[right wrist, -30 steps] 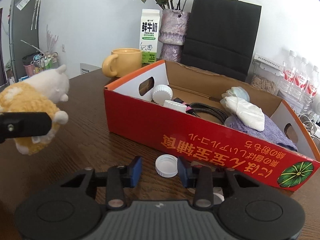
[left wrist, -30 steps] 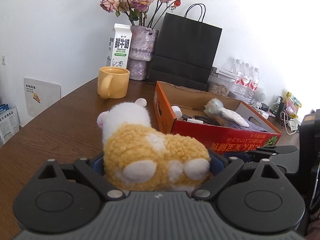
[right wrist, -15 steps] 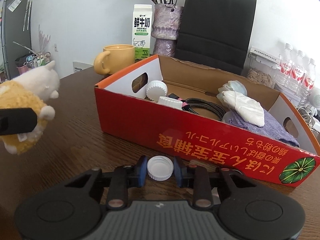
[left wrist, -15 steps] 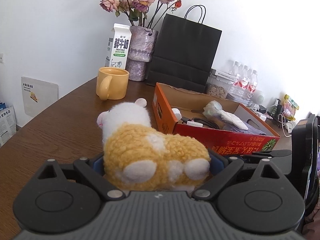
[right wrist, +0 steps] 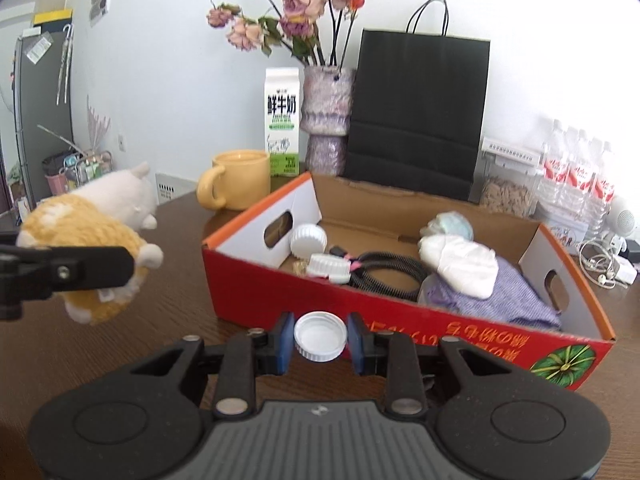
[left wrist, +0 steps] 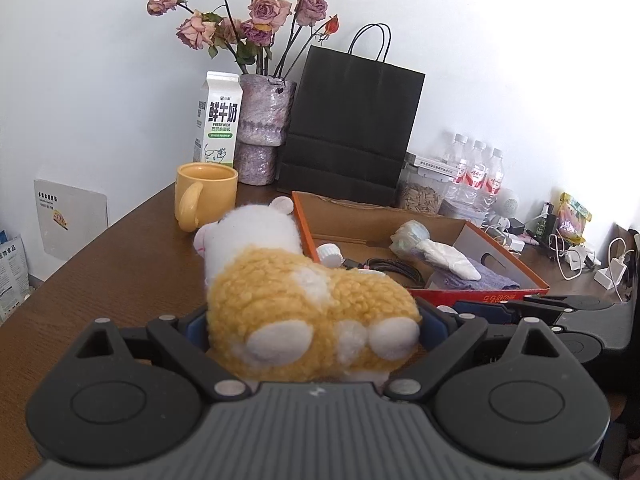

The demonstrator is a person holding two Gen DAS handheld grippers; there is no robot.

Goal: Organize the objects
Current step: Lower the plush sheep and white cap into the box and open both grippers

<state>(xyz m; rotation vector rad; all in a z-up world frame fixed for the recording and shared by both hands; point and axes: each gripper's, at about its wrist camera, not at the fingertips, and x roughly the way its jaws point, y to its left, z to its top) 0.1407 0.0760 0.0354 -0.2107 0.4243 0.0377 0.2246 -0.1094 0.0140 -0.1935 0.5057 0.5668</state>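
A yellow and white plush toy (left wrist: pixel 308 304) fills the left wrist view, with my left gripper (left wrist: pixel 312 324) shut on its body above the brown table. In the right wrist view the same plush toy (right wrist: pixel 92 232) hangs at the left, clamped by a black finger. My right gripper (right wrist: pixel 320 338) is shut on a white bottle cap (right wrist: pixel 320 336), lifted just in front of the red cardboard box's near wall (right wrist: pixel 280 300). Inside the box lie other white caps (right wrist: pixel 308 240), a black cable (right wrist: pixel 384 268), a white cloth (right wrist: pixel 460 260) and a purple cloth (right wrist: pixel 500 296).
Behind the box stand a yellow mug (right wrist: pixel 240 178), a milk carton (right wrist: pixel 283 122), a vase of dried roses (right wrist: pixel 326 120) and a black paper bag (right wrist: pixel 420 112). Water bottles (right wrist: pixel 572 176) and chargers with cables (right wrist: pixel 608 264) crowd the right. The red box's far wall (left wrist: pixel 380 216) lies right of the plush.
My right gripper closed on the white cap that lay on the table and lifted it, so the view now looks down into the box. The left gripper kept the plush almost still.
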